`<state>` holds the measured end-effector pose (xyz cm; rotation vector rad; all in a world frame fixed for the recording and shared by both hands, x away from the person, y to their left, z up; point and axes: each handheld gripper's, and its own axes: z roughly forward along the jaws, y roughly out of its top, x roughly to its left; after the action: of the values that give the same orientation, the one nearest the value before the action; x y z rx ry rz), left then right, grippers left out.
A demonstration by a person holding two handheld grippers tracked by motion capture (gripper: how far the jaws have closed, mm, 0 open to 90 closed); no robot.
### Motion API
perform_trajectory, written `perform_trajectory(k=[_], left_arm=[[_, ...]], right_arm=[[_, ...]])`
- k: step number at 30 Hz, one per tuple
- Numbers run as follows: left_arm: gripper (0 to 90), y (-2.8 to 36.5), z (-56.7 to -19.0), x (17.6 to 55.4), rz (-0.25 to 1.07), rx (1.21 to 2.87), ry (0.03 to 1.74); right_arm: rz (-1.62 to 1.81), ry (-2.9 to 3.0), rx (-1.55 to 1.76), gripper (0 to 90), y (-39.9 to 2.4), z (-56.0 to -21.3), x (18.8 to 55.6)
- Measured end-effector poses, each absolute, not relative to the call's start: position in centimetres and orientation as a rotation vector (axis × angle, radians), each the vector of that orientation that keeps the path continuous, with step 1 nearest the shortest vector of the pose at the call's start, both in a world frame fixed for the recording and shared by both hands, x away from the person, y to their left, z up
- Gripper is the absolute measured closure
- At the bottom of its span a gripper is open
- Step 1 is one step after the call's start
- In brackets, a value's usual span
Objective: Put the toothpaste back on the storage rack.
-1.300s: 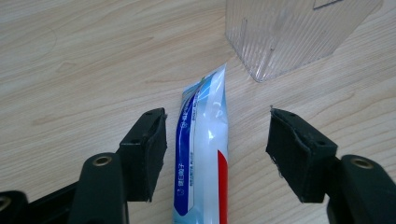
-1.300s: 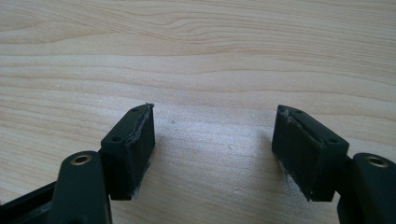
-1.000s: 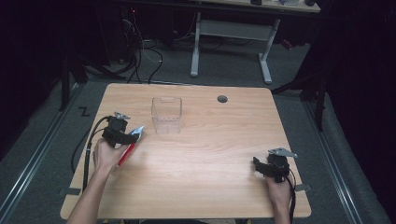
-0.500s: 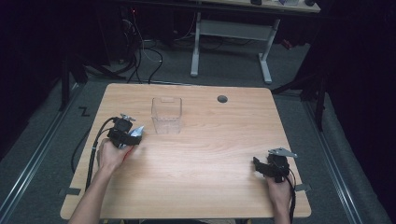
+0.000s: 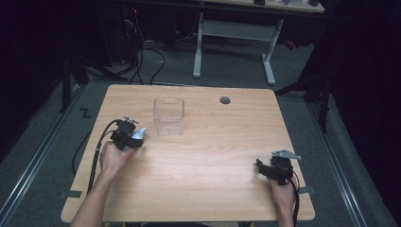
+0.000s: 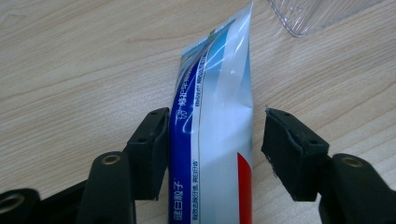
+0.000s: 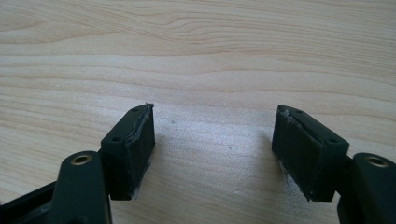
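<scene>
A toothpaste tube [image 6: 215, 140], white and blue with a red patch, lies flat on the wooden table [image 5: 213, 156]. My left gripper [image 6: 212, 126] straddles it, and its jaws have just been closing. The left pad rests against the tube's edge and a narrow gap remains at the right pad, so the gripper is open. In the high view the left gripper [image 5: 135, 139] sits at the table's left with the tube's crimped end [image 5: 140, 134] poking out. My right gripper [image 5: 260, 166] rests at the front right, open [image 7: 212, 121], with bare wood between its pads.
A clear plastic box [image 5: 168, 117] stands upright just beyond the left gripper, and its corner [image 6: 322, 14] shows in the left gripper view. A round cable hole [image 5: 225, 100] sits near the table's far edge. Desk legs and cables stand on the floor behind.
The left gripper has come down over the tube, which earlier lay showing its red end beside the jaws and is now mostly covered. The right gripper has kept still.
</scene>
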<state>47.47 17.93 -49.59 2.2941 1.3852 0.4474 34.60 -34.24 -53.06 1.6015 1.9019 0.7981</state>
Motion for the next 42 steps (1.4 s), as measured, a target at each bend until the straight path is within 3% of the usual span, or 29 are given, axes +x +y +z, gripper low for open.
perform_trajectory(k=[20,33,42], left_arm=[[51.3,17.97,-49.94,47.85,0.424,2.314,1.418],[70.6,17.44,-49.45,47.91,0.401,2.374,1.38],[73.2,17.99,-49.08,47.91,0.376,2.335,1.368]], right_arm=[[0.798,1.902,1.601,30.2,-34.25,-53.06,34.6],[0.798,1.901,1.602,30.2,-34.24,-53.06,34.6],[0.798,1.903,1.6,30.2,-34.26,-53.07,34.6]])
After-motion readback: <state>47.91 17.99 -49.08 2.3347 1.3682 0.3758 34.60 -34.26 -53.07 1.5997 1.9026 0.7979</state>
